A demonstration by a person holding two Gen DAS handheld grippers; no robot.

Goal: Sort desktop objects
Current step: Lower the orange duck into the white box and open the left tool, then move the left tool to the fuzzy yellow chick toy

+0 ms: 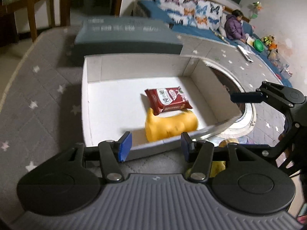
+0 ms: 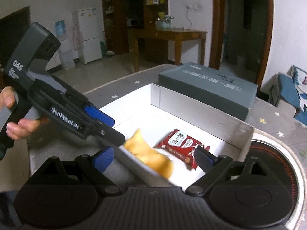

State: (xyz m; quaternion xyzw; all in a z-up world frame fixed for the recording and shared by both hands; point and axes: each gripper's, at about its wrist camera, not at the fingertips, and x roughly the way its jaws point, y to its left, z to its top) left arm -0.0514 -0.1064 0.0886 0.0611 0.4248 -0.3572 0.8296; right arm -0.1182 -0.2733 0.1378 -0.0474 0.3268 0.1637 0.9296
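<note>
A white open box (image 1: 92, 103) (image 2: 193, 105) sits on the grey star-patterned table. Inside it lie a red snack packet (image 1: 168, 100) (image 2: 182, 143) and a blurred yellow soft item (image 1: 170, 125) (image 2: 151, 153), touching each other. My left gripper (image 1: 155, 146) is open and empty, just in front of the box's near wall; it also shows in the right wrist view (image 2: 107, 126). My right gripper (image 2: 153, 158) is open and empty over the box's near corner, with the yellow item between its fingers' line of sight. Its fingers (image 1: 246, 97) show at the right in the left wrist view.
The dark grey box lid (image 1: 126, 36) (image 2: 209, 88) lies behind the box. A round induction plate (image 1: 236, 95) (image 2: 278, 168) is set in the table to the right. A yellow object (image 1: 228, 143) lies near it. A sofa with a seated person (image 1: 234, 25) is behind.
</note>
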